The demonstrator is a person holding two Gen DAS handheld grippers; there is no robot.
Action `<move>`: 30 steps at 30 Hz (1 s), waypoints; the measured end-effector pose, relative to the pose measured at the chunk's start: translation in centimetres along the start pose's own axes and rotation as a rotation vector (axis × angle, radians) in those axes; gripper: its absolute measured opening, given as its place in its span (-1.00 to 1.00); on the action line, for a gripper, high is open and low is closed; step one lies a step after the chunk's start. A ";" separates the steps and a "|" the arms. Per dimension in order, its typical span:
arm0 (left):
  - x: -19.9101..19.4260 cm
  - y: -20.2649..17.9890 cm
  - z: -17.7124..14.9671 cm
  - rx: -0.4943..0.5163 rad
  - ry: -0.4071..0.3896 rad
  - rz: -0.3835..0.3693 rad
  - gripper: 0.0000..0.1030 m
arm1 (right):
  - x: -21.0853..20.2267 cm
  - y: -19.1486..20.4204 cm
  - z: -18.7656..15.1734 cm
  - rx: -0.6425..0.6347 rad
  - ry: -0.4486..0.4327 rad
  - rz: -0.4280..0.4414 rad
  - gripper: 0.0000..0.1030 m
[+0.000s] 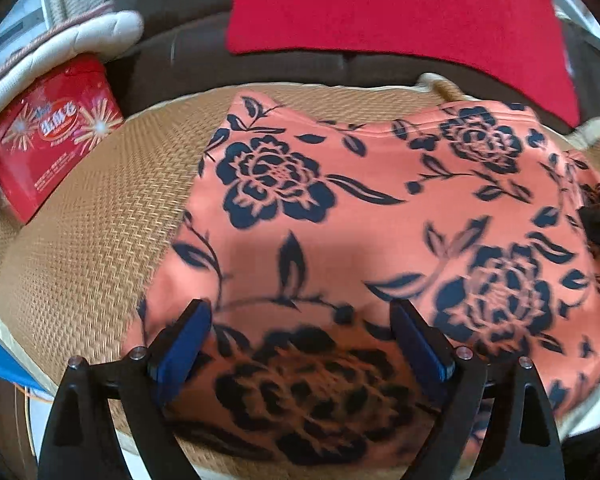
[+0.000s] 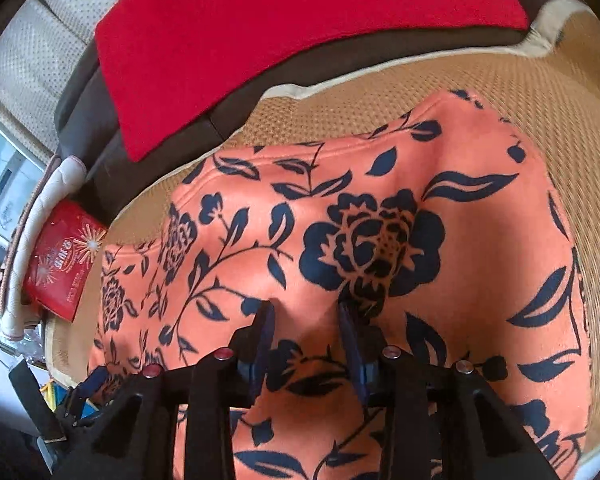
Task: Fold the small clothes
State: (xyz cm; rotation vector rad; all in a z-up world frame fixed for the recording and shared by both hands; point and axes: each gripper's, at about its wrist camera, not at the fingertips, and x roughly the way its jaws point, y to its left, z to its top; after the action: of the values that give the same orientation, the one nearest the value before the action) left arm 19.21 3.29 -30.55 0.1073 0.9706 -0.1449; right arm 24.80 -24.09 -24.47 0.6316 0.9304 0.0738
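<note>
Coral garment (image 1: 340, 208) blurs under left tongs (image 1: 300, 320), spread apart; right tongs (image 2: 306, 312) likewise.

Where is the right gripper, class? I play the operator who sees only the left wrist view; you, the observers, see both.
Observer: The right gripper sits over the floral garment, on the near side of a big dark flower, jaws apart.
Operator: Is cloth pinched between them?
Observer: No pinch shows; the fingertips look to press on the cloth, with a low hump between them.
Operator: Does the garment overhang the woven mat on its right side?
Observer: No; bare woven mat shows beyond the garment's right edge.
</note>
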 end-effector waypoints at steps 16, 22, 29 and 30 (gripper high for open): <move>4.2 5.0 4.6 -0.077 -0.004 0.032 0.92 | -3.5 -0.9 1.0 0.021 -0.102 0.043 -0.39; 6.3 5.7 7.2 -0.057 -0.047 0.029 1.00 | -2.3 2.1 -1.6 -0.064 -0.033 0.059 -0.38; 2.6 7.2 6.8 -0.077 -0.053 -0.025 0.97 | -3.0 3.0 -2.9 -0.102 -0.077 0.063 -0.39; 0.9 7.8 6.2 -0.080 -0.084 -0.021 0.97 | -3.2 3.2 -2.9 -0.106 -0.090 0.079 -0.39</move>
State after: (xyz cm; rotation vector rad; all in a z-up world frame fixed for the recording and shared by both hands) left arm 26.12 9.95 -27.64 0.0168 0.8933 -0.1289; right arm 21.33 -21.09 -21.67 0.5685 0.8095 0.1629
